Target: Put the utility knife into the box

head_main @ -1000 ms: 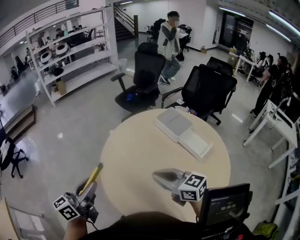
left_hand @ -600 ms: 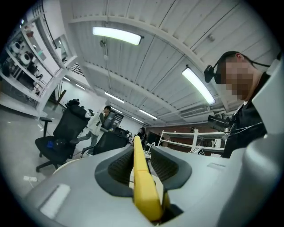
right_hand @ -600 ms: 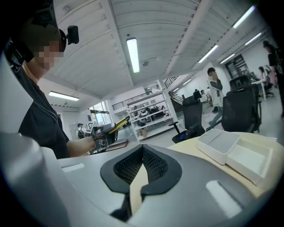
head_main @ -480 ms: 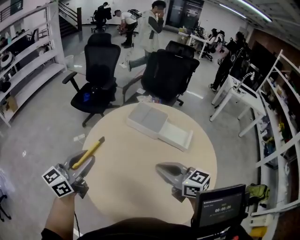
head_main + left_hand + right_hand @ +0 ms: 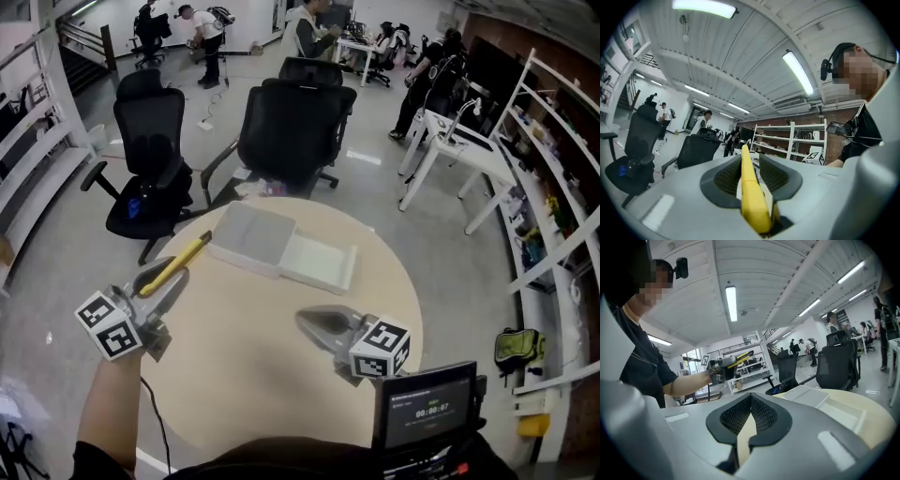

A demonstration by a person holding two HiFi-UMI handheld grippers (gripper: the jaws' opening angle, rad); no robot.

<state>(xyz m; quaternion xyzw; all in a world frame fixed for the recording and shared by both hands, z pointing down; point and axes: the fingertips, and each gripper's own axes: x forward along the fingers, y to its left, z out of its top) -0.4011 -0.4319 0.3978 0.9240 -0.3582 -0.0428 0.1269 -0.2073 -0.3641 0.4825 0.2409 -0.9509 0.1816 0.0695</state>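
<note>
Left tongs (image 5: 161, 281) clamp a slim yellow utility knife (image 5: 180, 262), its tip pointing ahead, near the open white rectangular box (image 5: 281, 248) on the round beige tabletop (image 5: 246, 361). Right tongs (image 5: 315, 324) are closed and empty.

A round beige table (image 5: 246, 349) carries one open white box (image 5: 280, 247).
</note>
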